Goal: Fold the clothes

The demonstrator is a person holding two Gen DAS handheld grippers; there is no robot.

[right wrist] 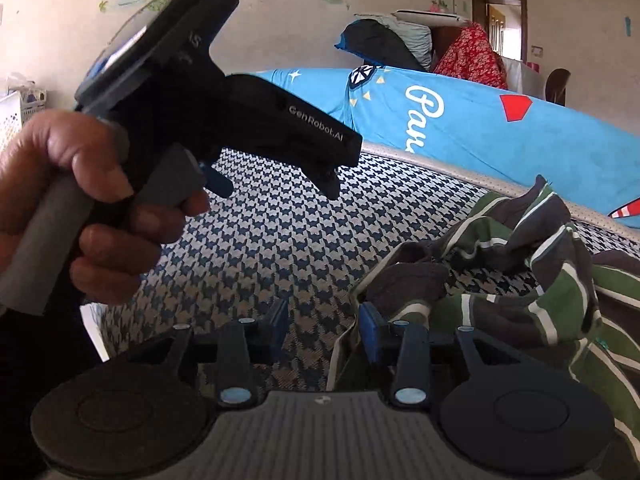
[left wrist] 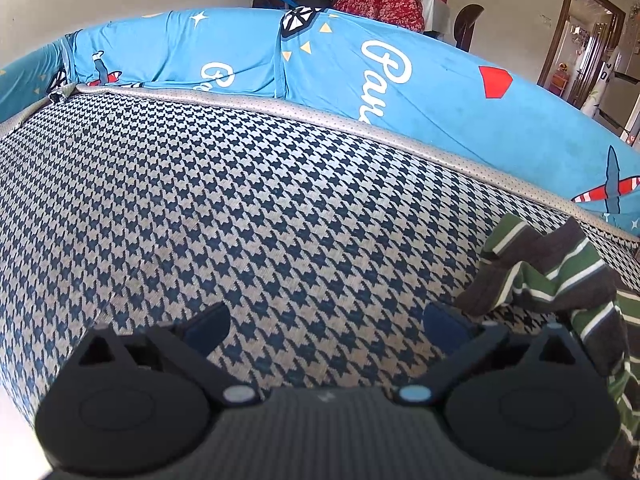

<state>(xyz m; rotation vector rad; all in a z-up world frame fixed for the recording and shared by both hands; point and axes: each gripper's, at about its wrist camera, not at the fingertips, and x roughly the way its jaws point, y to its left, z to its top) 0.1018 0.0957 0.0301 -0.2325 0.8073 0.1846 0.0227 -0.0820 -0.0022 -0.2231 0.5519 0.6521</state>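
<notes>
A crumpled garment (right wrist: 520, 280) with green, dark grey and white stripes lies on the right of a blue-and-beige houndstooth bed surface (right wrist: 280, 248). My right gripper (right wrist: 323, 330) is open just above the surface at the garment's near left edge; a hem of the cloth lies against its right finger (right wrist: 370, 332). A hand (right wrist: 80, 200) holds my left gripper (right wrist: 276, 188) up at the left, above the bare surface. In the left wrist view that gripper (left wrist: 324, 328) is open and holds nothing, with the striped garment (left wrist: 552, 280) just past its right finger.
A long blue printed quilt (left wrist: 400, 92) runs along the far edge of the bed. Behind it are piled bedding and a red floral cloth (right wrist: 468, 56). A white basket (right wrist: 16, 116) stands at the far left, a doorway (right wrist: 500, 28) at the back right.
</notes>
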